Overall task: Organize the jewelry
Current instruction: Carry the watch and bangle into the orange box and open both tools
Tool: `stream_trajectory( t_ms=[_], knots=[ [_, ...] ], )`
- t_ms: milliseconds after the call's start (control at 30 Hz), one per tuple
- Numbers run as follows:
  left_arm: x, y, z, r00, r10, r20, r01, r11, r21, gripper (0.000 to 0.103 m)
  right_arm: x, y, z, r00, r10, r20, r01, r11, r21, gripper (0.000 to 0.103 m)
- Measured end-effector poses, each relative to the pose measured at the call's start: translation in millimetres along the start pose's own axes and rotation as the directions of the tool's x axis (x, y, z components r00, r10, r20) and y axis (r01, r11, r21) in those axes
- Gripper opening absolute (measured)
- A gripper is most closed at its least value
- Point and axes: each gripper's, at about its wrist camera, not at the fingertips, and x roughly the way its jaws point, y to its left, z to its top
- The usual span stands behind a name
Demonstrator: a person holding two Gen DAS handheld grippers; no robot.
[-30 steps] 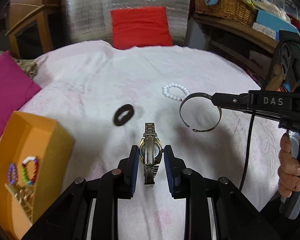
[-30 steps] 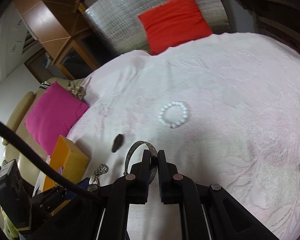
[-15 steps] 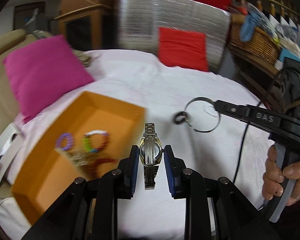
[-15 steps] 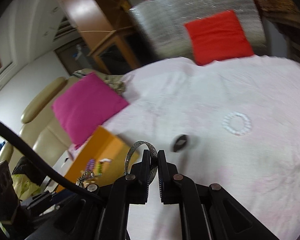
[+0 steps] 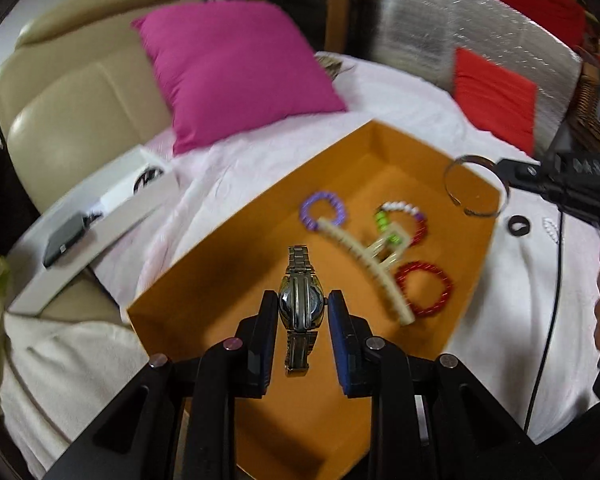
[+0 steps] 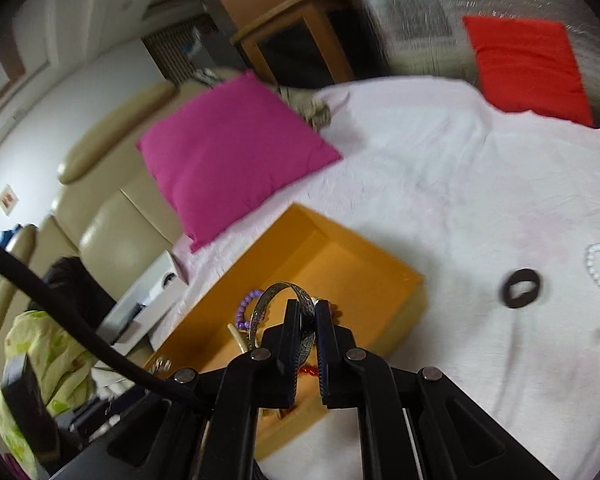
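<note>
Step in hand looks like drop-off: you're carrying two pieces to the orange box (image 5: 384, 148).

Left gripper (image 5: 302, 307) is clamped on the watch (image 5: 301, 302) by its case, strap hanging, above the box's near-left floor. Next: lower, then release clear of the hair clip (image 5: 362, 258) and bead bracelets.

Right gripper (image 6: 308, 322) is pinching the silver bangle (image 6: 278, 300) over the box's far-right rim, reaching in from the right. Bring it inward before you let go.
</note>
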Motion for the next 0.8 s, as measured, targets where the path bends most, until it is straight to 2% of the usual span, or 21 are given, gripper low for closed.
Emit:
stream_trajectory(
  t_ms=[133,233,400,667,733,800],
  knots=[
    [17,6,-5,0.999,-0.001,-0.05,0.0,1.0,-0.022,0.026,50,5,17,0.993,-0.032,-0.115,0.037,0.999,0.039,0.008],
    [30,7,-3,0.996,-0.002,-0.087,0.0,1.0,-0.031,0.026,82,11,28,0.983,-0.083,-0.162,0.091,0.995,0.043,0.008],
    [50,5,5,0.992,0.001,-0.123,-0.006,0.999,-0.035,0.026,121,21,39,0.971,-0.144,-0.193,0.156,0.986,0.052,0.008],
    [79,1,11,0.98,0.01,-0.199,-0.02,0.999,-0.048,0.027,148,21,46,0.953,-0.21,-0.217,0.228,0.972,0.06,0.01],
    [78,0,14,0.981,0.024,-0.193,-0.034,0.998,-0.05,0.03,146,19,47,0.954,-0.208,-0.216,0.228,0.971,0.076,0.025],
    [73,-2,17,0.984,0.046,-0.174,-0.055,0.998,-0.044,0.041,138,18,46,0.961,-0.173,-0.216,0.197,0.976,0.093,0.058]
  ],
)
